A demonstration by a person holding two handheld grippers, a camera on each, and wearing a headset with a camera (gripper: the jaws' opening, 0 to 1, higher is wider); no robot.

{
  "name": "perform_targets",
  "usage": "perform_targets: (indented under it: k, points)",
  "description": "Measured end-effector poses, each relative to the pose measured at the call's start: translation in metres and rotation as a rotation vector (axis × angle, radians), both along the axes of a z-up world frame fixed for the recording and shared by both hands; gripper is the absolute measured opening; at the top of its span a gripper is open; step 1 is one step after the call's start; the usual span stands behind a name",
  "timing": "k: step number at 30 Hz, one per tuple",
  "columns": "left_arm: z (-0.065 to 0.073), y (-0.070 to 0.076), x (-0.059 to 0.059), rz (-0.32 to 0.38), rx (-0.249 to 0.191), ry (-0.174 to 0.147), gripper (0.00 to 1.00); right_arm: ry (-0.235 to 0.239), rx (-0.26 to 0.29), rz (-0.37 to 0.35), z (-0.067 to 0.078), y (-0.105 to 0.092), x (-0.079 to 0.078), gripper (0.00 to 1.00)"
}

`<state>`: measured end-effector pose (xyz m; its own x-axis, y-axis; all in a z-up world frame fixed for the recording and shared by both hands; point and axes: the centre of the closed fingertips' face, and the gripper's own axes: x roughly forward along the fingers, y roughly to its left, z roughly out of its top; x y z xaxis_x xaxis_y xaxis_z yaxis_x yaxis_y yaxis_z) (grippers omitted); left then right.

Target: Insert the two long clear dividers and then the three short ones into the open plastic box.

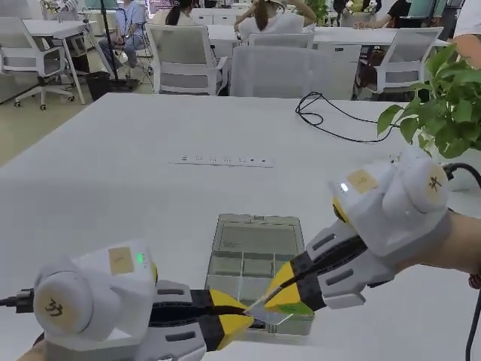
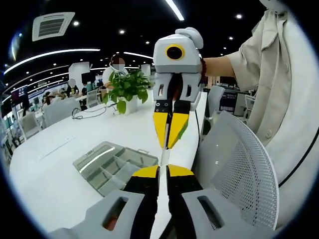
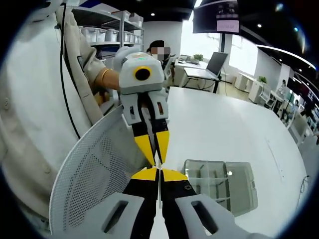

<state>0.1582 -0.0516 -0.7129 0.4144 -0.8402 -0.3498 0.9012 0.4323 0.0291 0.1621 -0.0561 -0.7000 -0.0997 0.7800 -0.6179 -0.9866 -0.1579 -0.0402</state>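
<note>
Divider (image 1: 269, 317) — gripped by left gripper (image 1: 242, 322) and right gripper (image 1: 276, 299) together — at near edge of box (image 1: 255, 226).

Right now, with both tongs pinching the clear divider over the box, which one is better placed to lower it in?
Probably the right. The right tongs slant down over the box, gripping the clear divider above its near edge; the left tongs lie low and nearly level.

Clear box (image 1: 257, 238) lies open; thin clear divider (image 1: 268, 316) held over its near edge.
</note>
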Motion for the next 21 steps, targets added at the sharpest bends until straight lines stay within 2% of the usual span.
perform_targets:
  k: [6,7,9,12,16,21]
  points:
    - [0.000,0.008,0.005,0.082,-0.037,0.005,0.12,0.010,-0.039,-0.067,0.000,-0.003,0.016,0.02]
    - [0.000,0.010,0.008,0.103,-0.030,0.004,0.13,0.017,-0.050,-0.075,-0.001,-0.003,0.017,0.02]
    - [0.002,0.013,0.013,0.135,-0.030,-0.016,0.14,0.012,-0.057,-0.074,-0.001,-0.003,0.019,0.02]
    - [0.007,0.016,0.018,0.172,-0.069,-0.007,0.18,0.000,-0.088,-0.086,-0.004,-0.003,0.025,0.02]
    - [0.008,0.018,0.020,0.186,-0.076,-0.009,0.23,-0.005,-0.120,-0.108,-0.007,-0.004,0.032,0.02]
    - [0.004,0.020,0.022,0.206,-0.069,0.001,0.31,-0.030,-0.199,-0.146,-0.017,-0.009,0.046,0.02]
